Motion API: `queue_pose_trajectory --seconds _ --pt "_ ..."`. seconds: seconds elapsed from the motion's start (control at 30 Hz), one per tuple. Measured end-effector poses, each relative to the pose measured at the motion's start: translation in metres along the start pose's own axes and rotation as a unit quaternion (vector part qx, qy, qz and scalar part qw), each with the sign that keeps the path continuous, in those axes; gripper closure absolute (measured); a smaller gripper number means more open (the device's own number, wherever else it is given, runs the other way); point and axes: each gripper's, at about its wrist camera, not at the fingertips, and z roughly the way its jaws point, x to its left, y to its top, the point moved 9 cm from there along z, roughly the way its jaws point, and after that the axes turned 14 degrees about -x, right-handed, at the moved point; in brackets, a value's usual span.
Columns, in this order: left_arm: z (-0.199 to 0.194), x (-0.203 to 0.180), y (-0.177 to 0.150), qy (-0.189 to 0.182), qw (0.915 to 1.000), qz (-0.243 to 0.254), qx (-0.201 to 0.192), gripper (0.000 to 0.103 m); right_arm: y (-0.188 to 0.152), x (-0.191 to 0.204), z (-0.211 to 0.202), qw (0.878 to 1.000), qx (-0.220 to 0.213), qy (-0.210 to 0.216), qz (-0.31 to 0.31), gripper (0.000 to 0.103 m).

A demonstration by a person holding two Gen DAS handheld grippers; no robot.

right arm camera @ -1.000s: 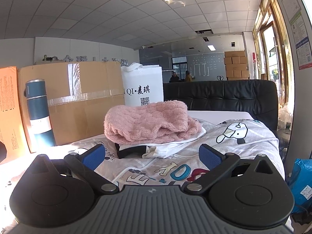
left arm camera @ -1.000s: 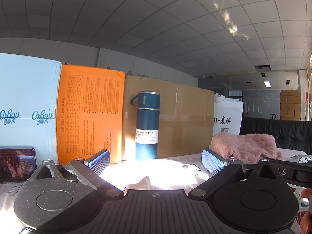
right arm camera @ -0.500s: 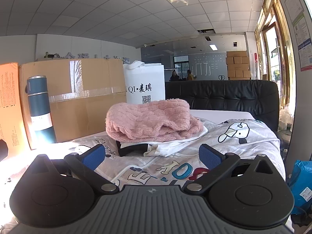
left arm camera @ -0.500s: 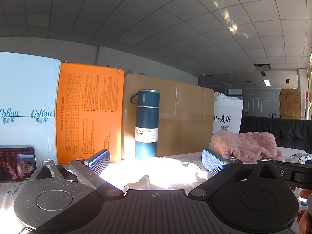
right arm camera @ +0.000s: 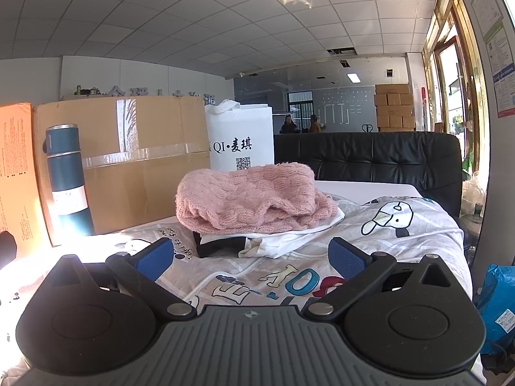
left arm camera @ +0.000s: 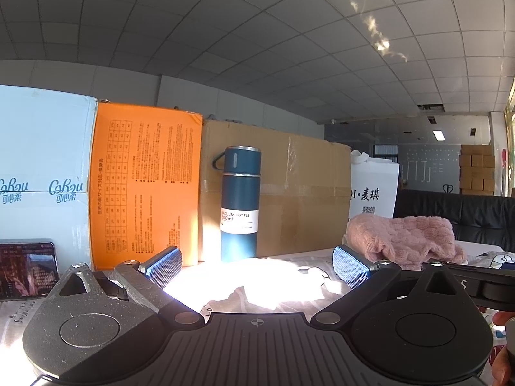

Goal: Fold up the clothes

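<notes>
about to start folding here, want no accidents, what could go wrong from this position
1. The upright vacuum bottle stands on the work surface just ahead of the open left gripper; pulled cloth or a forward sweep could topple it.
2. The pink knit sweater sits atop a small stack resting on the printed garment; tugging that garment with the open right gripper could spill the stack.
3. Sun glare washes out the fabric, hiding edges.
</notes>
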Motion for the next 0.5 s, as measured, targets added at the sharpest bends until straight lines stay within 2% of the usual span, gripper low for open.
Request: queue_pose_trajectory --seconds 0.5 --pt "-0.0002 -0.0012 -0.0003 -0.003 1.0000 0.000 0.001 0.001 0.0001 0.0003 -0.0001 1.000 -0.001 0.002 0.001 0.000"
